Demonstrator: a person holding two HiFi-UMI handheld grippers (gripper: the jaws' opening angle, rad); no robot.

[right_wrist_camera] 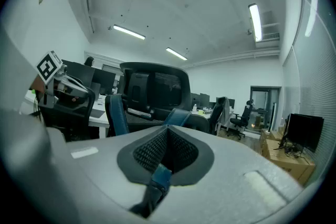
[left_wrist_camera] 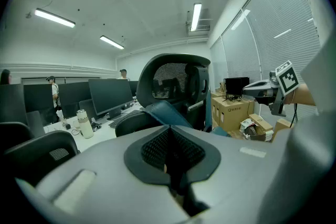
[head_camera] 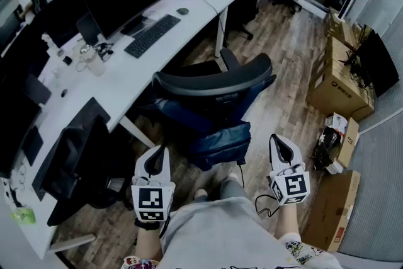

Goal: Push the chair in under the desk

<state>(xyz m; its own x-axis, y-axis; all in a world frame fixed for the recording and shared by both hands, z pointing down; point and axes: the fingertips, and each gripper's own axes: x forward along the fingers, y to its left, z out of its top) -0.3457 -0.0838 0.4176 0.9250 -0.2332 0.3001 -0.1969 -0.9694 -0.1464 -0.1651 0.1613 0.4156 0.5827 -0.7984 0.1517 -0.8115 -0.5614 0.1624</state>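
Head view of an open-plan office, looking steeply down. A black mesh office chair (head_camera: 211, 84) with a blue jacket (head_camera: 220, 135) draped over it stands pulled out on the wood floor, well apart from the long white desk (head_camera: 126, 82) that runs diagonally up the left side. Its backrest is turned roughly toward the person. The left gripper (head_camera: 157, 157) and right gripper (head_camera: 280, 147) are held low near the person's body, short of the chair and touching nothing. Each gripper's own view shows its 2 jaws pressed together with nothing between them, and the chair's backrest ahead. The push has not begun. It would likely go best with the closed jaws used as 2 blunt pushers, set against the backrest's upper band, 1 toward each side, so the chair rolls straight instead of swivelling. The aim should be the open bay below the keyboard (head_camera: 151, 34), between the white desk legs (head_camera: 219, 34). Pressing on the loose jacket risks slipping, so bare frame is the safer contact. The armrest (head_camera: 230, 60) may catch the desk edge, so a slow, even push seems wise. Cardboard boxes (head_camera: 337, 82) at the right stand clear of the path.
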